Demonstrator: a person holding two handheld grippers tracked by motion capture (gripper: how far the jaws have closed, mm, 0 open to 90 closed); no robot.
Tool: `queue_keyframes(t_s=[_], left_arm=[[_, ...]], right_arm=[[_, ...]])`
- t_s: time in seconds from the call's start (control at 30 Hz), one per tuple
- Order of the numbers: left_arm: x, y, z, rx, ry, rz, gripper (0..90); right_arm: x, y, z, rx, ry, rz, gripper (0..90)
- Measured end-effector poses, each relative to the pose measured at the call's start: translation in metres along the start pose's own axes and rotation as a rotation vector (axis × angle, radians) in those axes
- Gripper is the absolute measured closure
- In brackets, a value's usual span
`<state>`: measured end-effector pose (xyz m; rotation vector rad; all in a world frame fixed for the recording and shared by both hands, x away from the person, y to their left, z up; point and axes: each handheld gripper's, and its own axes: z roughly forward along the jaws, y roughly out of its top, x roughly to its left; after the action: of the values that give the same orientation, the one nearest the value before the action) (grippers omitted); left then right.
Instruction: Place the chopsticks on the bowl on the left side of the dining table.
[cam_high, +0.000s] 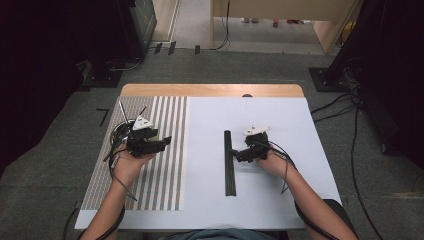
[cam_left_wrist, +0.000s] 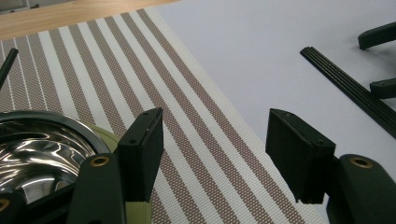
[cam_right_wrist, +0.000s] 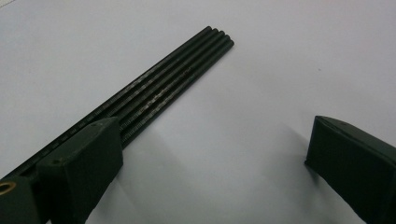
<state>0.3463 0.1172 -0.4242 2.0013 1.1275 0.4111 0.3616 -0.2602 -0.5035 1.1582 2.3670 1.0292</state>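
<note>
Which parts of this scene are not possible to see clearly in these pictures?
- Metal bowl: left gripper view, cut by the left edge and covered by the left hand-held gripper; its contents stay unknown.
- Bundle of black rods: right gripper view, the near end hidden behind the right hand-held gripper.
- Thin sticks on the striped mat: high view, too small to identify.

Grey carpet floor (cam_high: 250, 65) surrounded the table (cam_high: 210, 90), whose far edge was bare wood. Beyond the table stood pale wooden furniture (cam_high: 280, 10); black cables (cam_high: 335, 107) trailed right of it.
</note>
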Motion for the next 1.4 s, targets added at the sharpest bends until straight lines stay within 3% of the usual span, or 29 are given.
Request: queue_keyframes(t_s=[0.3, 0.93, 1.4], left_arm=[[-0.011, -0.001, 0.009, 0.026, -0.006, 0.037, 37.4], [-0.031, -0.005, 0.030, 0.061, -0.041, 0.057, 35.9], [-0.046, -0.007, 0.041, 0.068, -0.031, 0.077, 35.0]], right_arm=[[0.000, 0.000, 0.000, 0.000, 0.000, 0.000, 3.3], [0.000, 0.000, 0.000, 0.000, 0.000, 0.001, 3.3], [0.000, 0.000, 0.000, -0.001, 0.000, 0.000, 3.3]])
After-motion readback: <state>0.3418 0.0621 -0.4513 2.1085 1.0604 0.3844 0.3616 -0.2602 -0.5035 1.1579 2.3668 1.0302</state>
